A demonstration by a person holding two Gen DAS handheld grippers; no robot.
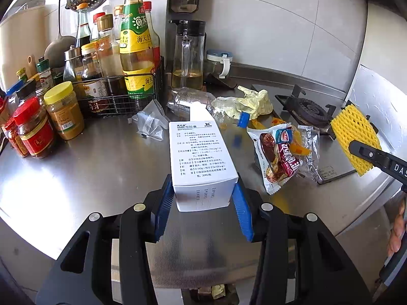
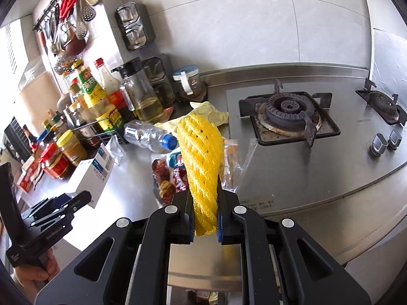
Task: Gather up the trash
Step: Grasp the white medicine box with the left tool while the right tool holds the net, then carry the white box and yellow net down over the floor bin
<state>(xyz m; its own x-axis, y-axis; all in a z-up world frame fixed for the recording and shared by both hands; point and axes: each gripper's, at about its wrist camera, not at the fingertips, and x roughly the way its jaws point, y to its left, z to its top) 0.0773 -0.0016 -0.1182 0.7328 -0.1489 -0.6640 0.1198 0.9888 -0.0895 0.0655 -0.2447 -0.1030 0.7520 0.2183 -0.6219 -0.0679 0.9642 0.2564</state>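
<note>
My left gripper point(image 1: 204, 193) is shut on a white medicine box point(image 1: 198, 157), held above the steel counter; the same box point(image 2: 92, 175) shows at the left of the right wrist view. My right gripper point(image 2: 205, 203) is shut on a yellow foam fruit net point(image 2: 201, 162), which also shows at the right edge of the left wrist view as the net point(image 1: 353, 134). On the counter lie snack wrappers point(image 1: 279, 157), an empty plastic bottle point(image 1: 201, 104) with a blue cap, a crumpled yellow-white wrapper point(image 1: 251, 101) and a clear plastic bag point(image 1: 150, 122).
Jars and sauce bottles point(image 1: 63, 109) crowd the left, some in a wire rack point(image 1: 119, 96). An oil jug point(image 1: 188, 56) and a small jar point(image 1: 218, 62) stand at the back wall. A gas hob point(image 2: 287, 117) with knobs point(image 2: 384, 142) fills the right. A hand point(image 2: 33, 272) holds the left gripper.
</note>
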